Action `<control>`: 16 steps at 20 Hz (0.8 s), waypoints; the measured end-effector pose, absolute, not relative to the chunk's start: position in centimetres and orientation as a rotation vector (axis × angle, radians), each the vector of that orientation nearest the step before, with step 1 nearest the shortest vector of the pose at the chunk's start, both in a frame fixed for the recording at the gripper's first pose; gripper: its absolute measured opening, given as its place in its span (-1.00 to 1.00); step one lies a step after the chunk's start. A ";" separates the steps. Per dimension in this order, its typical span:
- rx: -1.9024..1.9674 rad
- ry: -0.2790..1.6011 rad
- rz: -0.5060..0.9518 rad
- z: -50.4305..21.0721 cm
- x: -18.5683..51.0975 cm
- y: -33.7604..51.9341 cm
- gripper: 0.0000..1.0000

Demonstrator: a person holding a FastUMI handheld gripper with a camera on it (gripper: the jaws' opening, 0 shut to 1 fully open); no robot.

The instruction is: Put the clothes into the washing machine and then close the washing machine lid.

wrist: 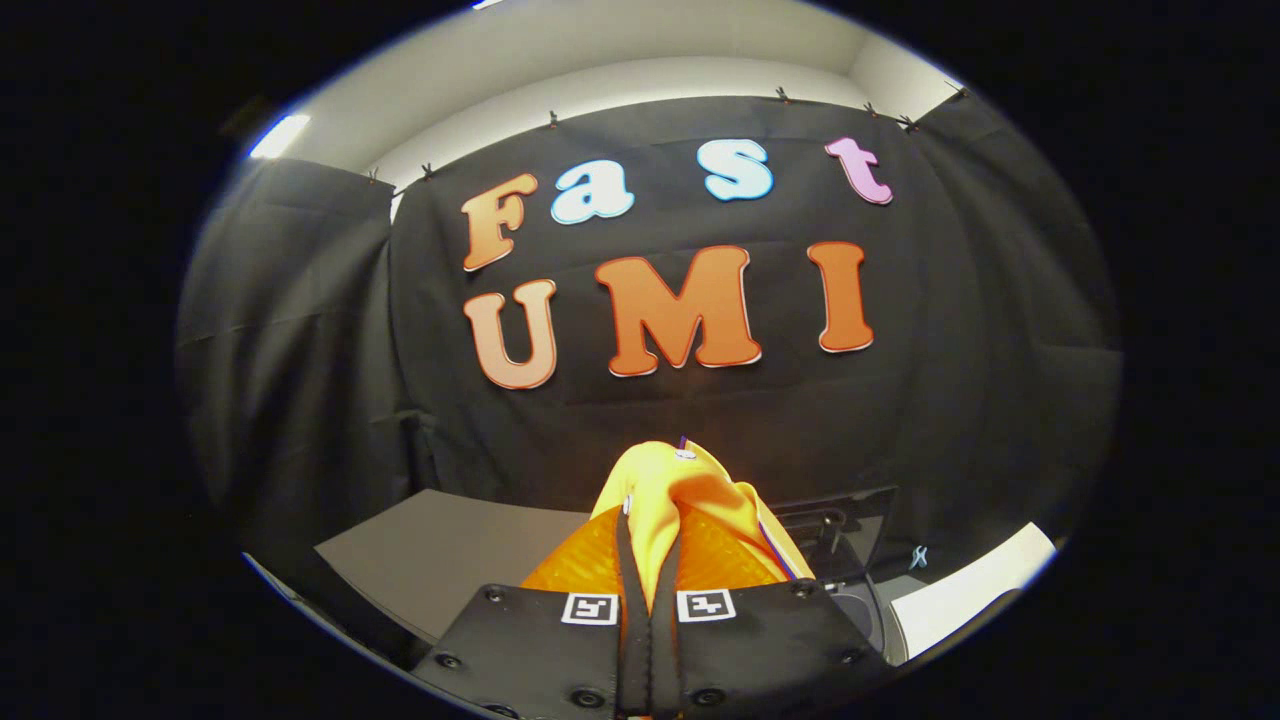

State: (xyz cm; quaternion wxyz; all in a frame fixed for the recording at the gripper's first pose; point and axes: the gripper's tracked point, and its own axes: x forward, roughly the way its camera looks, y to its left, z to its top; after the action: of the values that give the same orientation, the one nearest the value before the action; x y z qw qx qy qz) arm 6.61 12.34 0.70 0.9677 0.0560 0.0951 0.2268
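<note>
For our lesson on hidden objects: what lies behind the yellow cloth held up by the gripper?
The hand-held gripper is shut on the yellow cloth. Behind it stands the black wall cloth, with a grey tabletop and a dark machine part to its sides. What is directly behind the cloth is covered.

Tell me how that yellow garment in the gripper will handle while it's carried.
The yellow garment is bunched and folded between the fingers, so it is probably floppy and will drape. It looks thin, likely light. The gripper pinches only a fold, so loose ends may dangle and snag.

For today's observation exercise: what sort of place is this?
Probably a staged recording booth: black cloth wall, grey table, dark appliance beyond the claw, shut on yellow clothing.
</note>
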 end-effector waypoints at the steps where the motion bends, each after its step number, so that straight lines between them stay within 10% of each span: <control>1: 0.113 0.205 0.453 -0.5 7.0 11.7 -0.84; 16: 0.020 0.545 0.405 -24.0 14.8 8.5 -0.83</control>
State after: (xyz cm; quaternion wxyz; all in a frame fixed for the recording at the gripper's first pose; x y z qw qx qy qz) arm 14.81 8.54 -24.05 0.9428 0.0096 0.2674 0.1989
